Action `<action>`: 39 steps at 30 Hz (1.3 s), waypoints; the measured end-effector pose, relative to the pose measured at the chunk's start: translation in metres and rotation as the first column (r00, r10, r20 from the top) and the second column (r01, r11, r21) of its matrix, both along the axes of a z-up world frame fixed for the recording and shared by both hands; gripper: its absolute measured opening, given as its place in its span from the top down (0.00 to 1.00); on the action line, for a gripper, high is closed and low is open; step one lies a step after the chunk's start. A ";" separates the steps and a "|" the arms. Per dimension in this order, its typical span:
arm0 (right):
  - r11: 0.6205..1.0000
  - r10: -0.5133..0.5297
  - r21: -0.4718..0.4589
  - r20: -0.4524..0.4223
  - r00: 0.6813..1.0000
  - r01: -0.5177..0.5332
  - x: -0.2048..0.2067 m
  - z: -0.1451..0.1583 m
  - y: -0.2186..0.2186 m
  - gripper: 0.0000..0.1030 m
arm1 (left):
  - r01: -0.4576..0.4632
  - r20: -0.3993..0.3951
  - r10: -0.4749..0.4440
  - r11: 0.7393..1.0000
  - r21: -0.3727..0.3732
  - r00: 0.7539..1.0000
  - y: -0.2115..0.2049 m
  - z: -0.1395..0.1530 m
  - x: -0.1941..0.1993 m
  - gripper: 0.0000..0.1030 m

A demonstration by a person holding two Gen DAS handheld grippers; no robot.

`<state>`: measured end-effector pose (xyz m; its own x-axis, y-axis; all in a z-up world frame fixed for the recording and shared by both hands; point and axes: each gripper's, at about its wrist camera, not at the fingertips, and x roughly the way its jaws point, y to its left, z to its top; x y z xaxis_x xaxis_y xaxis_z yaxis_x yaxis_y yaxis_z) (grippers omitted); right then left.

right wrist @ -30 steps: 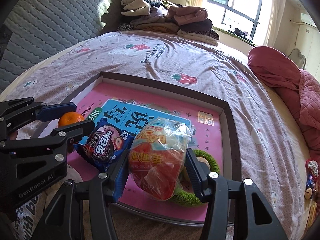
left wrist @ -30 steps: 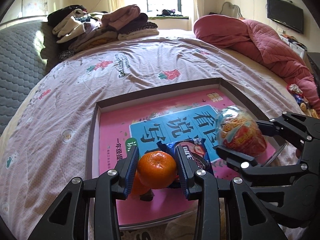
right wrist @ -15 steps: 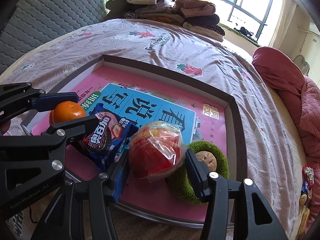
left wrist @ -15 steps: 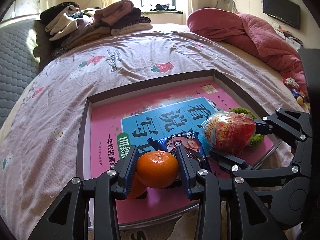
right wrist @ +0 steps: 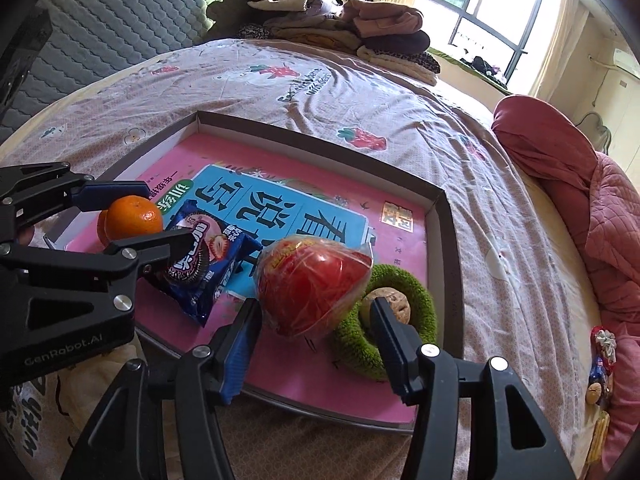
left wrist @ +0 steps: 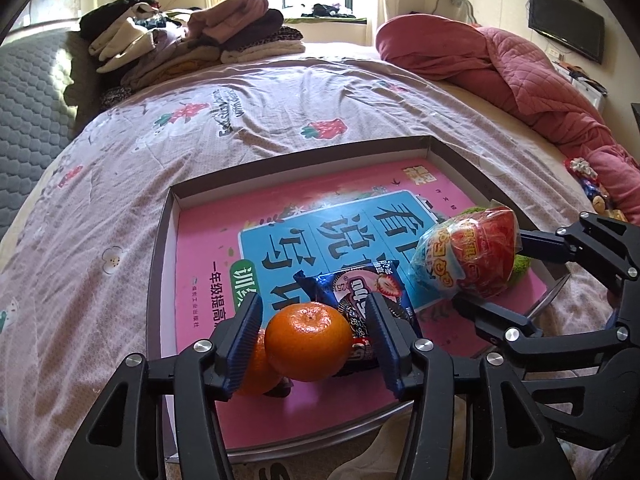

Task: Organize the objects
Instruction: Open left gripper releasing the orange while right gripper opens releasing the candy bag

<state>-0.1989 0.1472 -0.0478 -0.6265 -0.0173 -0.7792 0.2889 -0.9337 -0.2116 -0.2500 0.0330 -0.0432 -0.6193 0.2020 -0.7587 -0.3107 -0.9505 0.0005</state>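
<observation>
left gripper [left wrist: 314,334] low over the near left part of the shallow tray [left wrist: 160,248] on the bed [left wrist: 240,112]. its jaws have just been opening — the top mandarin [left wrist: 308,342] sits between the blue pads with a visible gap on each side, so the pads are not pressing it. that mandarin rests on a second mandarin [left wrist: 256,368] lying on the pink book [left wrist: 224,240] that lines the tray floor. from the right wrist view both fruits [right wrist: 134,216] show stacked at the tray's left edge, left gripper [right wrist: 160,216] around them.

blue cookie packet [left wrist: 360,304] lies just right of the mandarins, partly under the left gripper's right finger, flat on the book.

right gripper [right wrist: 316,332] at the near right part of the tray. its jaws have also just opened a little; the red snack bag [right wrist: 314,286] stands between them. left pad is at the bag's lower edge, right pad stands off it — cannot tell whether any grip remains, reads as released. the bag leans against the green knitted ring [right wrist: 400,320], which lies on the book in the near right corner with a brownish round thing [right wrist: 390,304] in its hollow.

background: folded clothes pile [left wrist: 192,40] at the far side of the bed, red quilt [left wrist: 500,64] bunched at the right.
</observation>
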 end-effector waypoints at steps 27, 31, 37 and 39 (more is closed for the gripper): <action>0.997 -0.052 -0.067 -0.048 0.997 0.049 0.009 0.025 0.013 0.41 | -0.042 0.014 0.041 0.996 0.074 0.999 -0.014 0.017 -0.002 0.30; 0.996 -0.058 -0.071 -0.061 0.996 0.054 0.012 0.031 0.012 0.41 | -0.051 0.006 0.051 0.996 0.078 0.999 -0.017 0.023 0.000 0.29; 0.994 -0.070 -0.085 -0.085 0.994 0.063 0.018 0.044 0.011 0.40 | -0.056 -0.010 0.057 0.995 0.080 0.998 -0.020 0.034 0.006 0.29; 0.994 -0.070 -0.088 -0.090 0.993 0.063 0.020 0.048 0.011 0.40 | -0.054 -0.015 0.056 0.995 0.082 0.998 -0.021 0.039 0.009 0.29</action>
<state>-0.1786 0.1585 0.0001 -0.6979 -0.0367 -0.7153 0.2085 -0.9659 -0.1538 -0.2407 0.0119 -0.0039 -0.6440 0.2278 -0.7303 -0.2585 -0.9633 -0.0724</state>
